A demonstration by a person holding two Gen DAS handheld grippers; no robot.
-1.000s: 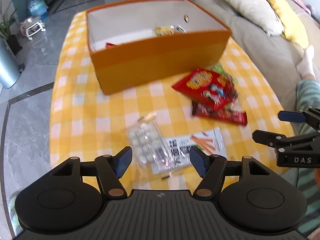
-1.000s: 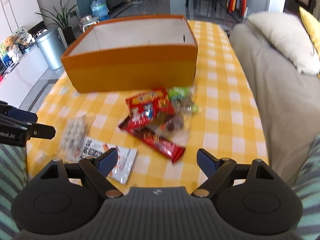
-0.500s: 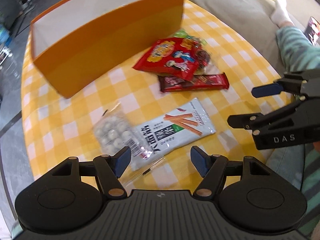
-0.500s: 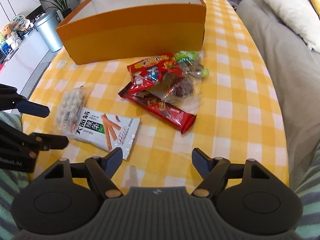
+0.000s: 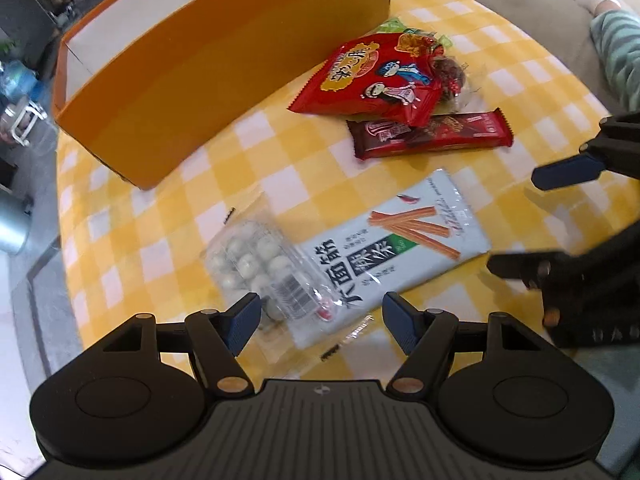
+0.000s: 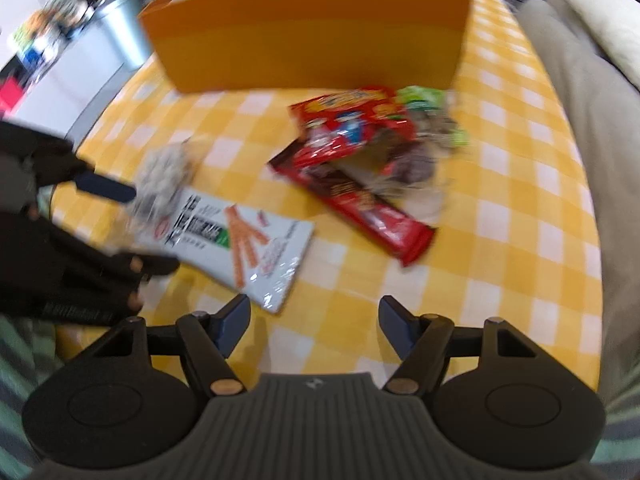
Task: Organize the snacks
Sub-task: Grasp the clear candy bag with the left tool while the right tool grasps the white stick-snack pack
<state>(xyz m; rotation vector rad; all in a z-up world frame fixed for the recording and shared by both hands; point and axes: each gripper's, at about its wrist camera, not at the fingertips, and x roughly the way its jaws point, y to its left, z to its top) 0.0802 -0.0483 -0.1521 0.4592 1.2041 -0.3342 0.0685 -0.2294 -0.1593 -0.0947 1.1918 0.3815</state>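
An orange box (image 5: pixel 224 80) with a white inside stands at the back of the yellow checked table (image 5: pixel 304 176). In front of it lie a red snack bag (image 5: pixel 368 76), a dark red bar (image 5: pixel 428 134), a white packet with orange sticks (image 5: pixel 396 248) and a clear bag of white balls (image 5: pixel 256 268). My left gripper (image 5: pixel 320 322) is open, low over the near ends of the clear bag and the white packet. My right gripper (image 6: pixel 314 326) is open, just short of the white packet's (image 6: pixel 244 244) near corner. The red bag (image 6: pixel 344 120) and bar (image 6: pixel 368 216) lie beyond it.
A green-wrapped snack (image 6: pixel 424 100) and a clear wrapper of dark sweets (image 6: pixel 412 164) lie beside the red bag. A beige sofa (image 6: pixel 592 92) runs along the table's right side. A grey bin (image 6: pixel 120 32) stands on the floor to the left.
Both grippers have come lower and closer to the snacks at the table's near edge. The left one now hangs over the clear bag and white packet. Both stay open.
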